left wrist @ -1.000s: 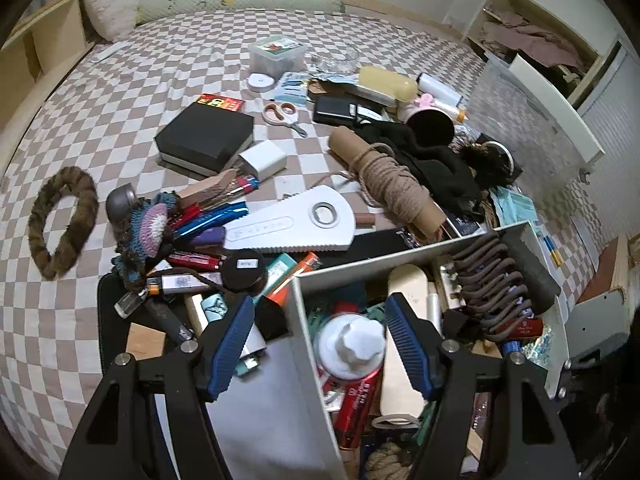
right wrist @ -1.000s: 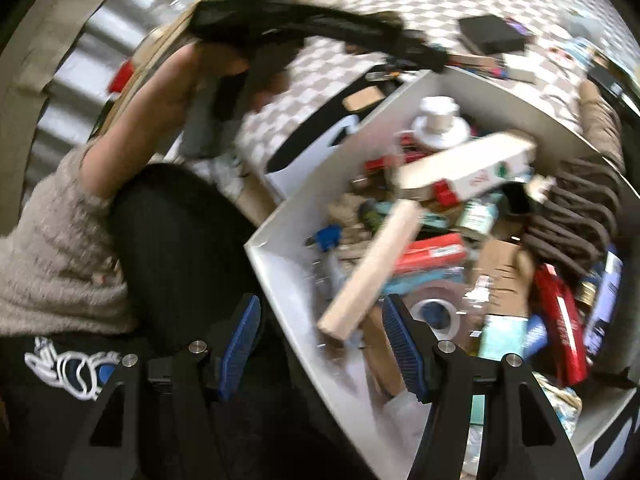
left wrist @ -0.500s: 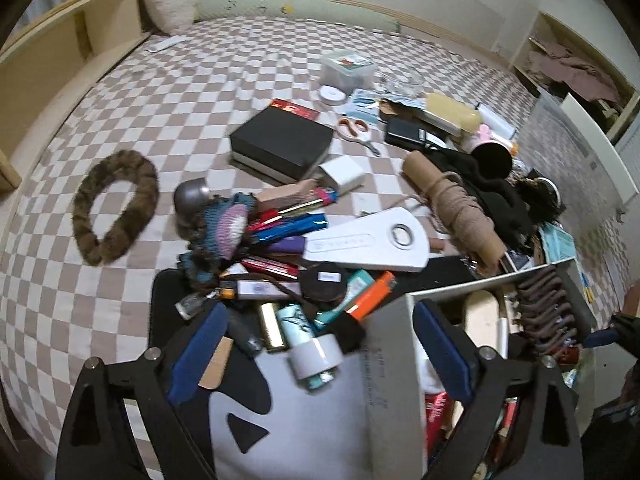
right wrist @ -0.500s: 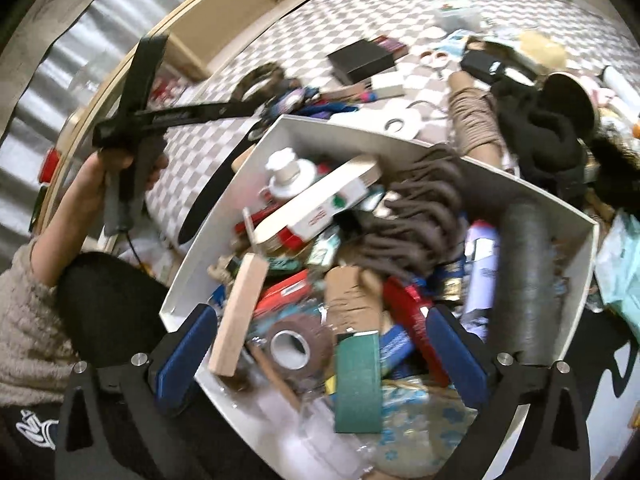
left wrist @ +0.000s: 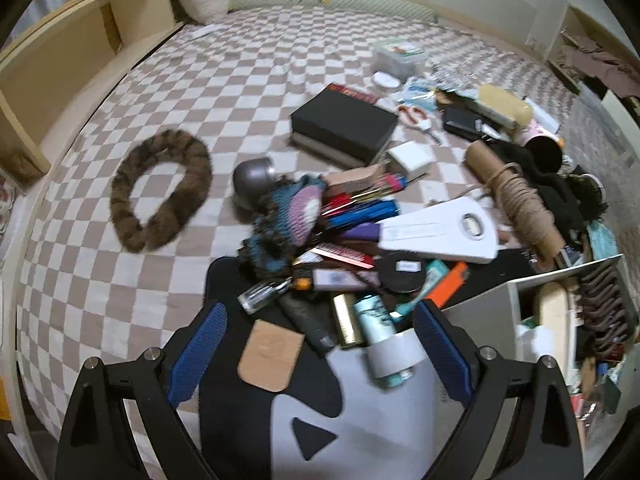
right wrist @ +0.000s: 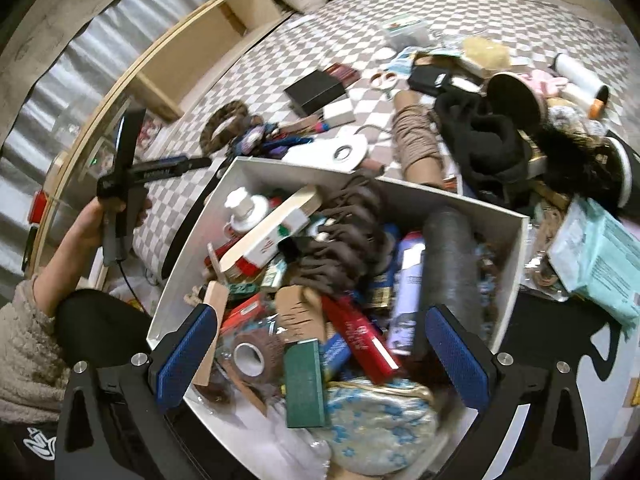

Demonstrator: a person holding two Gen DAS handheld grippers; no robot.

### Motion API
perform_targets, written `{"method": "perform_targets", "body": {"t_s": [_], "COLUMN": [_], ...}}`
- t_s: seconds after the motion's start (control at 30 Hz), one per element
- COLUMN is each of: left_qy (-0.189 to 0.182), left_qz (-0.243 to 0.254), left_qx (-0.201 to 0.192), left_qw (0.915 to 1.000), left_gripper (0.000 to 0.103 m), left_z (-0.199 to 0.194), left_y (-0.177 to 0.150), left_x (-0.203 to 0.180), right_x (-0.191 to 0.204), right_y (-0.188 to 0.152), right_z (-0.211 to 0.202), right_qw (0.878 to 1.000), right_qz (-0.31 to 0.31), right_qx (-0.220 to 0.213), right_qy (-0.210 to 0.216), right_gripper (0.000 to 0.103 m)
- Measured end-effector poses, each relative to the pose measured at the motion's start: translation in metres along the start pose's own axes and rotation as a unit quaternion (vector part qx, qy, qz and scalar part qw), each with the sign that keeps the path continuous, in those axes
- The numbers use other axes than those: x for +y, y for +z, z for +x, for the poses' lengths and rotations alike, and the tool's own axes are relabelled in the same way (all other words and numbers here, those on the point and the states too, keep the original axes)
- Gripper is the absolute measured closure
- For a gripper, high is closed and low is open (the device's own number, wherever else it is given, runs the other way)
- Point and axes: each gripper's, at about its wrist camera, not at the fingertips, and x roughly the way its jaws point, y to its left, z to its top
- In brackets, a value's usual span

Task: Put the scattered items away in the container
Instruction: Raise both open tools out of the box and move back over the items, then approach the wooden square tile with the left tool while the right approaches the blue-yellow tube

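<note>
A checkered bedspread [left wrist: 248,80] fills the frame, clutter heaped centre-right. The white container [right wrist: 400,196], already crammed, sits mid-frame awaiting more. Both the left gripper [left wrist: 320,348] and right gripper [right wrist: 320,354] gape, released and empty, ready to pick

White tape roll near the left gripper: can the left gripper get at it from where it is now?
Probably yes. The left gripper is open, and the white tape roll lies on top of the pile just inside its right pad, uncovered. A teal tube and the white box wall sit close beside it, so clearance is tight.
</note>
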Motion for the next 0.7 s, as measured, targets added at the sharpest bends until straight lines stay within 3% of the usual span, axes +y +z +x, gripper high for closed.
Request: {"method": "perform_targets", "body": {"t_s": [0.2,0.4,0.53,0.7], "left_qy": [0.043,0.064,0.075,0.098], "left_qz": [0.006,0.025,0.048,0.078], "left_qx": [0.04,0.07,0.084,0.08], "left_qw": [0.9982,0.9951,0.9924,0.9889], "left_gripper": [0.008,0.008,0.008,0.008], "left_z": [0.023,0.039,0.048,0.052], "left_y": [-0.008,-0.019,-0.025,-0.029], "left_x": [0.015,0.016,0.012,0.006], "right_x": [-0.027,-0.06,-0.078,-0.098], "right_y": [0.004,0.005,0.004,0.003], "right_z": [-0.023,-0.041,-0.054,-0.073], "right_qw": [0.998,0.99,0.98,0.962], "right_qz": [0.039,0.086,0.116,0.149], "right_qx": [-0.05,-0.104,-0.15,-0.207], "right_qy": [-0.021,-0.042,-0.056,-0.102], "right_gripper": [0.0,0.0,0.0,0.0]}}
